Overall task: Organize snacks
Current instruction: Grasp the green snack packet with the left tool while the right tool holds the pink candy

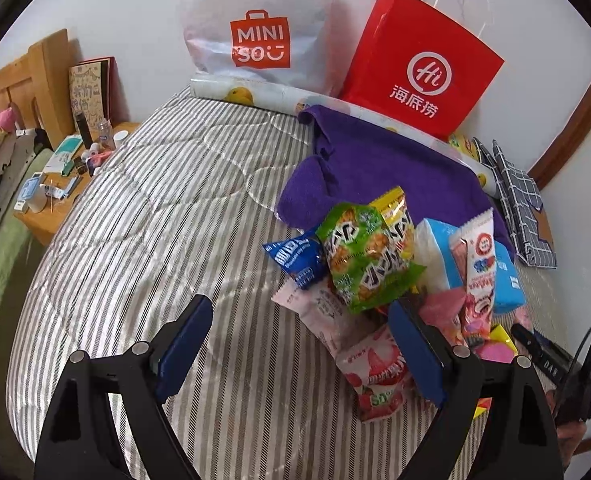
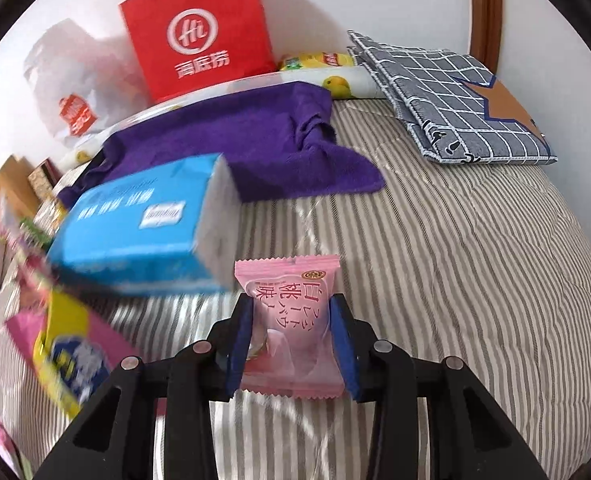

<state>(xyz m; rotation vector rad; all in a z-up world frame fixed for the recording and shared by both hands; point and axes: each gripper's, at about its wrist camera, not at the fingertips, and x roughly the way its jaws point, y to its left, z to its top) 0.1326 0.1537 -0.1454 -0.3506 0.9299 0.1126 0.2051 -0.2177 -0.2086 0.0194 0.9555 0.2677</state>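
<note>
My right gripper (image 2: pixel 291 330) clamps one pink snack packet (image 2: pixel 291 312) between its two blue pads (image 2: pixel 242 340), above the striped bedcover (image 2: pixel 435 280); the figure has fallen, so I read the jaws as having just settled on the packet; beyond the left finger lies one blue tissue pack (image 2: pixel 135 232), and past it one purple cloth (image 2: pixel 235 136); one checked fabric item (image 2: pixel 455 92) sits far beyond the right finger. My left gripper (image 1: pixel 299 344) stands wide open with nothing held; the snack pile rests against its right finger: one green packet (image 1: pixel 363 256), one dark blue packet (image 1: pixel 299 260), one strawberry packet (image 1: pixel 375 376); further packets overlap and I cannot count them. Two bags stand at the wall ahead: one white bag (image 1: pixel 259 28), one red bag (image 1: pixel 423 68).
</note>
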